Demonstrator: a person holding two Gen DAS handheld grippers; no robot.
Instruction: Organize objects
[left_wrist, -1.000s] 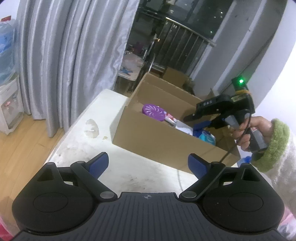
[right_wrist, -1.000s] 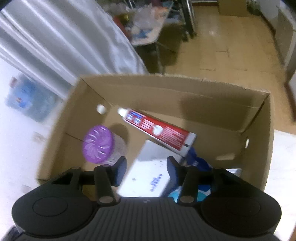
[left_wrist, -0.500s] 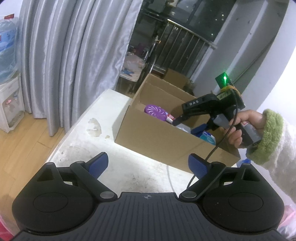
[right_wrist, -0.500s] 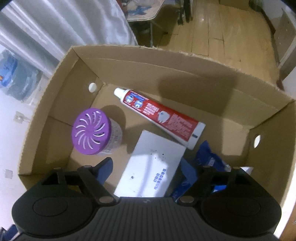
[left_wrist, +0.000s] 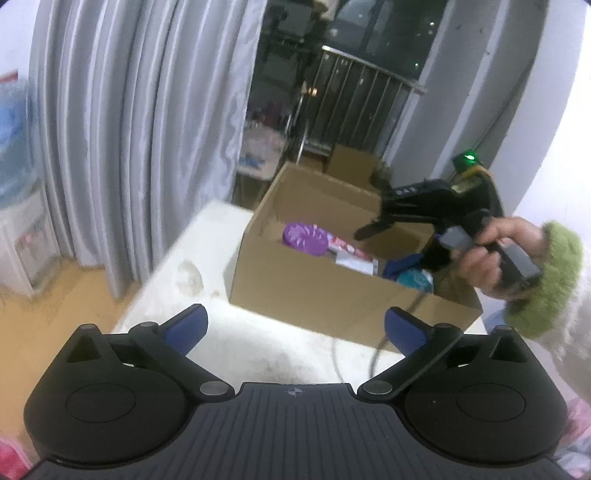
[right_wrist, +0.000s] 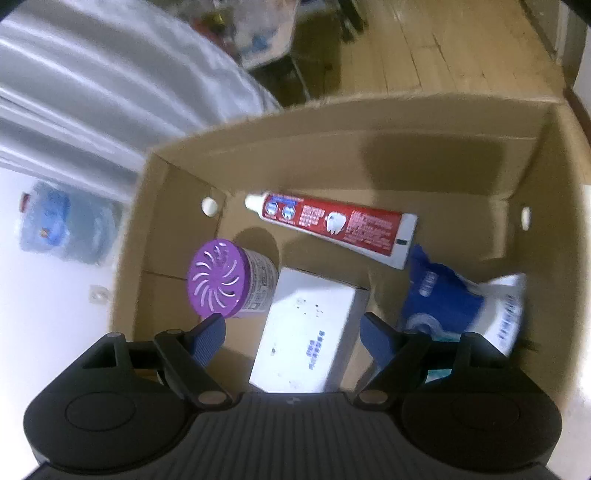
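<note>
An open cardboard box (right_wrist: 543, 192) stands on a white table (left_wrist: 207, 236); it also shows in the left wrist view (left_wrist: 332, 295). Inside lie a red toothpaste tube (right_wrist: 332, 225), a purple-lidded air freshener (right_wrist: 221, 284), a white carton (right_wrist: 310, 332) and a blue and white packet (right_wrist: 454, 299). My right gripper (right_wrist: 293, 338) is open and empty, above the white carton; it also shows in the left wrist view (left_wrist: 406, 218). My left gripper (left_wrist: 293, 326) is open and empty, over the table short of the box.
Grey curtains (left_wrist: 140, 129) hang left of the table. A water dispenser (left_wrist: 18, 221) stands at the far left. A smaller cardboard box (left_wrist: 351, 162) and a railing (left_wrist: 354, 107) lie beyond. The floor is wooden (right_wrist: 443, 48).
My right gripper has opened wider and lifted back a little from the box contents. My left gripper has stayed open and shifted slightly; the view blurred.
</note>
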